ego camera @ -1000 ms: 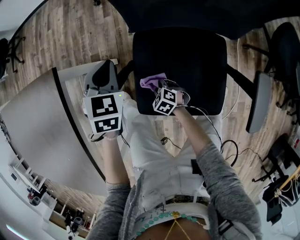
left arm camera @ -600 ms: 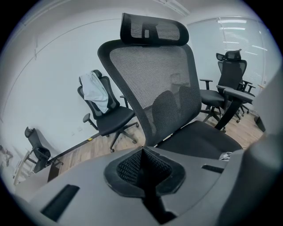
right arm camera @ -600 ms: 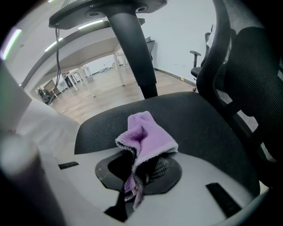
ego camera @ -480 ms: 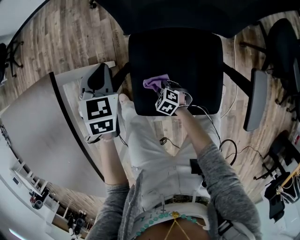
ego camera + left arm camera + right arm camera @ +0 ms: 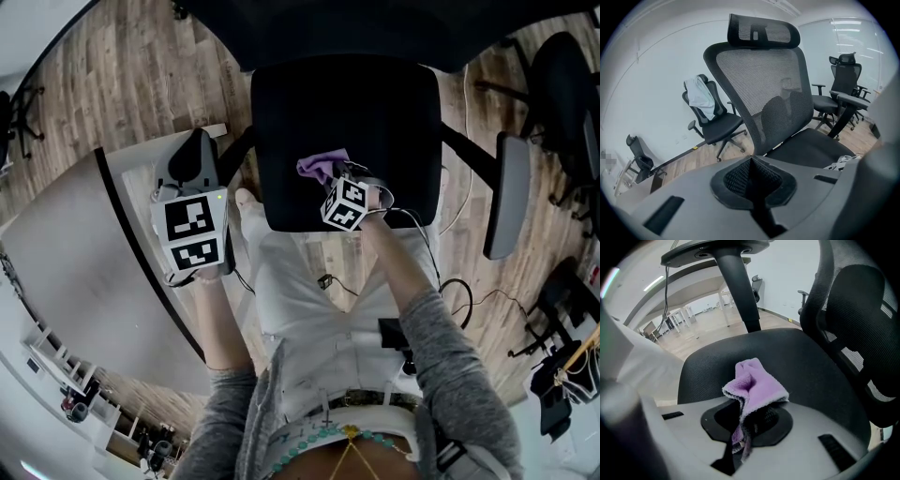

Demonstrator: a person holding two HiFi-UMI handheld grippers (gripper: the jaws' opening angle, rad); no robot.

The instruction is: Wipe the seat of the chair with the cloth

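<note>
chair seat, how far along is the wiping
Done: the purple cloth is picked up, pinched in the shut right gripper. In hand: it is held over the front middle of the black seat; contact can't be judged. Left: most of the seat, and no mark shows which parts were covered. The left gripper is shut, empty, beside the seat.

Your cloth [image 5: 757, 385] is pale lilac against the seat [image 5: 801, 357], which is plain black with a fine weave. Your right gripper [image 5: 740, 427] and left gripper [image 5: 752, 180] are both grey with black pads. The cubes [image 5: 195, 232] on them carry black square markers on white. The backrest [image 5: 759, 79] is see-through black mesh. The floor [image 5: 141, 75] shows light brown wood grain. Your sleeves [image 5: 450, 375] are grey and your trousers [image 5: 309, 300] white.
</note>
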